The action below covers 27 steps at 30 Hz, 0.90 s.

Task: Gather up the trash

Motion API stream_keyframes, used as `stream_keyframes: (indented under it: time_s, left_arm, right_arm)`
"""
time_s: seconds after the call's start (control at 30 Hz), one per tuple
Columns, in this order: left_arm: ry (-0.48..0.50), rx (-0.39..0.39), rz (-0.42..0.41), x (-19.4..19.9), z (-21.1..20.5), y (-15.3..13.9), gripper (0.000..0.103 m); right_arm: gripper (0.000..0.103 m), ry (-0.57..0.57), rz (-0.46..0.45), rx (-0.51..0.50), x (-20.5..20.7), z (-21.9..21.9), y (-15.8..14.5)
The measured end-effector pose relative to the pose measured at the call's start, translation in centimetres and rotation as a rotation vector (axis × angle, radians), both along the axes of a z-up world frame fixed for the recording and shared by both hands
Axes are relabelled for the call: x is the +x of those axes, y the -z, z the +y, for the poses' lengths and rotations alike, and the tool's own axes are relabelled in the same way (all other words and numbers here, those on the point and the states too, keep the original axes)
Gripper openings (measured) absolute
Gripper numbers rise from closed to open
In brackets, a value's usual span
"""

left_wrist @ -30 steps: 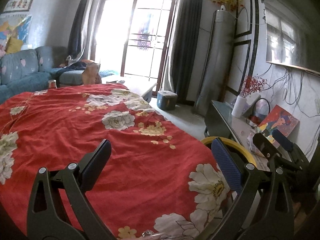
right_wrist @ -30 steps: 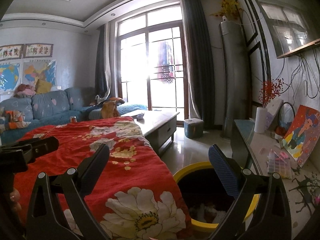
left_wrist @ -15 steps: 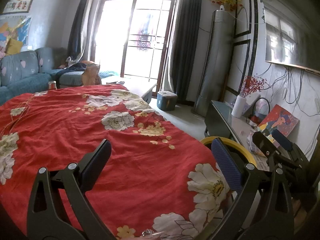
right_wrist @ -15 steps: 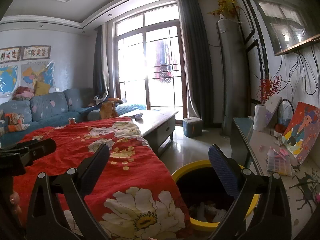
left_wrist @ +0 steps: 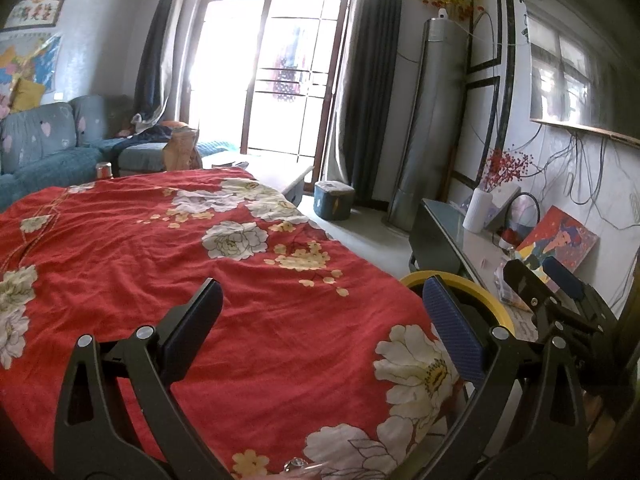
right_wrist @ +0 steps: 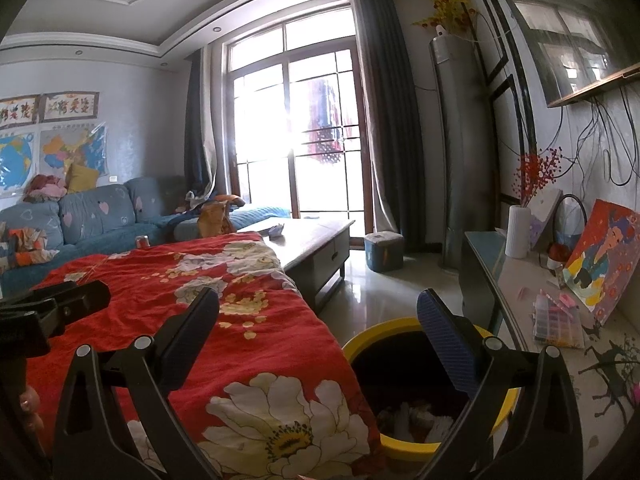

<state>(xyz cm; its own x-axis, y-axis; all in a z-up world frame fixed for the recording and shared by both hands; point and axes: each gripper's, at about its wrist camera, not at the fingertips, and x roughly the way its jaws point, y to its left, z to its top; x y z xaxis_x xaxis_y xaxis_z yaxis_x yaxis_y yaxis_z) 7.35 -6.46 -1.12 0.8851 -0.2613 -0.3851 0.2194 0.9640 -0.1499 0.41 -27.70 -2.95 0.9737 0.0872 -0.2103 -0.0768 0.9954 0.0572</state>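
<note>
Both grippers' fingers released, empty; yellow bin [right_wrist: 404, 440] holds white trash [right_wrist: 416, 420]; writing unreadable.

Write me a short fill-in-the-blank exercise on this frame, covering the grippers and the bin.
1. Both the left gripper and the right gripper have their jaws ____.
2. The round black bin has a ____ rim.
3. The bin stands on the floor beside the ____ floral cloth.
4. Pale crumpled scraps lie ____ the bin.

Missing words: open; yellow; red; inside
</note>
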Motion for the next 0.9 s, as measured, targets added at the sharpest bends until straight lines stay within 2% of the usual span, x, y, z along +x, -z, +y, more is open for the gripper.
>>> stream_keyframes:
  time_s: [0.57,0.77,0.9]
  left_arm:
    - [-0.003,0.002,0.002,0.0,-0.2,-0.1,0.092]
    - [0.003,0.004,0.027,0.1,-0.1,0.3,0.092]
    - [-0.008,0.001,0.053,0.3,1.1,0.3,0.092]
  right_arm:
    - [0.097,0.006,0.005,0.007,-0.2,-0.4,0.4]
    - [0.097,0.003,0.000,0.010,-0.2,-0.5,0.3]
    - [0.097,-0.048,0.005,0.029,0.2,0.5,-0.9]
